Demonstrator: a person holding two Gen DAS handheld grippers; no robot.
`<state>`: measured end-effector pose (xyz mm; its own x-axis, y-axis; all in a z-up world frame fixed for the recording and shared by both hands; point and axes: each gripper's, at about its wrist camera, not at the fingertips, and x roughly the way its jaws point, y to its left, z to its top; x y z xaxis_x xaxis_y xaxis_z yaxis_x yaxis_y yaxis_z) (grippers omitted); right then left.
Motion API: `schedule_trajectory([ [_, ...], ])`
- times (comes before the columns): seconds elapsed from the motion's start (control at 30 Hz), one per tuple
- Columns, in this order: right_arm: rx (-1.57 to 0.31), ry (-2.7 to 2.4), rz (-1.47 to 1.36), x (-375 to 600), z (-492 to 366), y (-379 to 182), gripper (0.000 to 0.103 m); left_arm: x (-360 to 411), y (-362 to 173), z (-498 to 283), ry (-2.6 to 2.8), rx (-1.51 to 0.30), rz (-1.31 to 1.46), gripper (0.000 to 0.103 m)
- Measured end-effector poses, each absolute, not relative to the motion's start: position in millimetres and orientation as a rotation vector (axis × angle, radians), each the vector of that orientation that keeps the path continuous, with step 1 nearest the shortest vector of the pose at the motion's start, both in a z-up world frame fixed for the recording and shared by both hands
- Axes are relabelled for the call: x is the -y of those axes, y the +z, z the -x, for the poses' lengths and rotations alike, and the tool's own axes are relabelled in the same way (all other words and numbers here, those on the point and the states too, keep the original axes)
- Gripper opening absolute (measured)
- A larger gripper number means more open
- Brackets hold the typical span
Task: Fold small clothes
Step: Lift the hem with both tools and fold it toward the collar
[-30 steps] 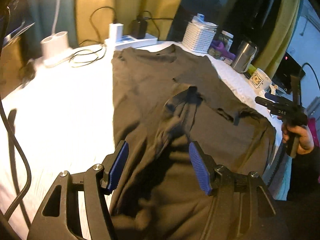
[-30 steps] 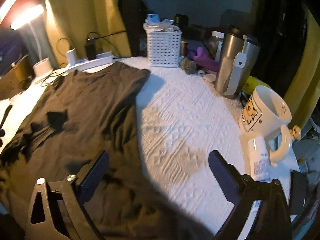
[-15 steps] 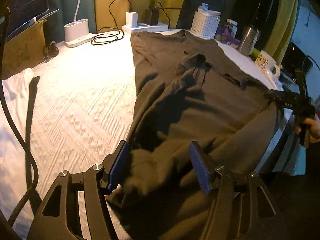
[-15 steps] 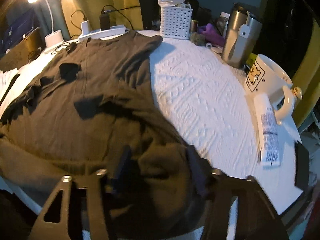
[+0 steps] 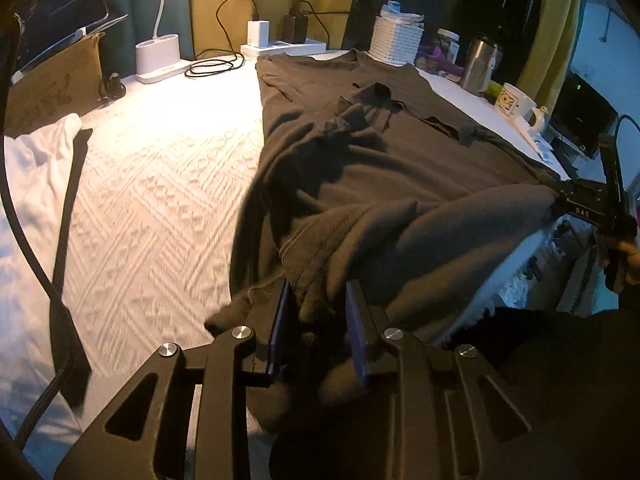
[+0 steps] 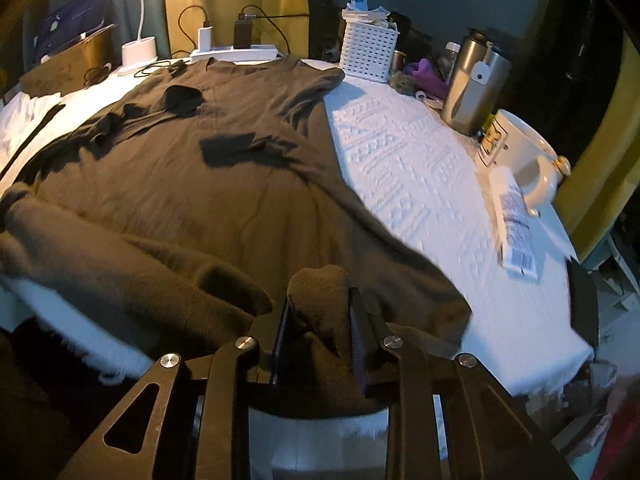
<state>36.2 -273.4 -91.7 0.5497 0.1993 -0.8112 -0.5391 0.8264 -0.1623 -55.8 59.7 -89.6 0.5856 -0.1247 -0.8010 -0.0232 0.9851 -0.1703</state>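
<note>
the shirt (image 6: 224, 184) lies flat along the table (image 6: 420, 184), collar toward twelve o'clock, its hem now bunched at six where a second ago it lay loose. both our grippers have just been closing: the left gripper (image 5: 316, 320) and right gripper (image 6: 320, 328) each pinch a hem corner. we judge the hem ready to lift for a fold toward the collar.

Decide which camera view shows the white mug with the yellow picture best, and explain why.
The right wrist view: the white mug stands close on the table's right side, with its picture and handle clear. In the left wrist view the mug is small and distant beyond the dark shirt.
</note>
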Motion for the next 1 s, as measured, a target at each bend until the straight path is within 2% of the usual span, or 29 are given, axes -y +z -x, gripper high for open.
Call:
schedule_trajectory([
  [0.3,-0.879,0.462,0.320,302.7,-5.2,-89.5,0.028,-79.3,-72.9,76.3,0.006,-0.897,0.242,0.030],
  [0.37,-0.889,0.475,0.318,305.7,-2.1,-88.5,0.029,-87.2,-67.9,79.5,0.025,-0.873,0.266,0.048],
  [0.43,-0.899,0.476,0.315,307.2,0.2,-87.2,0.031,-95.2,-64.2,82.8,0.034,-0.846,0.299,0.054],
  [0.47,-0.905,0.476,0.312,309.0,1.4,-86.6,0.036,-98.2,-63.3,83.2,0.041,-0.838,0.310,0.054],
  [0.53,-0.918,0.466,0.302,313.4,1.8,-85.2,0.059,-103.9,-63.6,82.8,0.068,-0.832,0.334,0.054],
  [0.57,-0.924,0.462,0.291,316.5,1.8,-84.2,0.077,-105.0,-64.4,82.0,0.072,-0.831,0.342,0.054],
  [0.6,-0.923,0.461,0.275,319.4,2.2,-82.8,0.079,-106.3,-66.6,80.7,0.070,-0.832,0.354,0.054],
  [0.7,-0.918,0.469,0.228,326.9,0.2,-81.7,0.079,-101.5,-75.9,74.0,0.066,-0.858,0.351,0.056],
  [0.77,-0.935,0.477,0.244,322.9,0.5,-89.0,0.079,-93.8,-83.9,68.0,0.048,-0.888,0.337,0.066],
  [0.83,-0.948,0.481,0.260,320.1,1.4,-95.5,0.078,-88.0,-88.8,66.1,0.038,-0.904,0.321,0.068],
  [0.87,-0.951,0.481,0.267,319.6,1.9,-97.9,0.074,-85.1,-91.5,64.6,0.040,-0.914,0.309,0.068],
  [0.9,-0.955,0.492,0.270,319.7,2.6,-99.5,0.057,-82.2,-94.8,62.6,0.045,-0.927,0.296,0.068],
  [0.97,-0.961,0.518,0.262,321.1,3.8,-97.8,0.037,-78.8,-98.5,61.8,0.049,-0.934,0.277,0.067],
  [1.0,-0.958,0.527,0.266,321.0,5.3,-96.3,0.032,-76.7,-98.1,62.7,0.053,-0.923,0.261,0.063],
])
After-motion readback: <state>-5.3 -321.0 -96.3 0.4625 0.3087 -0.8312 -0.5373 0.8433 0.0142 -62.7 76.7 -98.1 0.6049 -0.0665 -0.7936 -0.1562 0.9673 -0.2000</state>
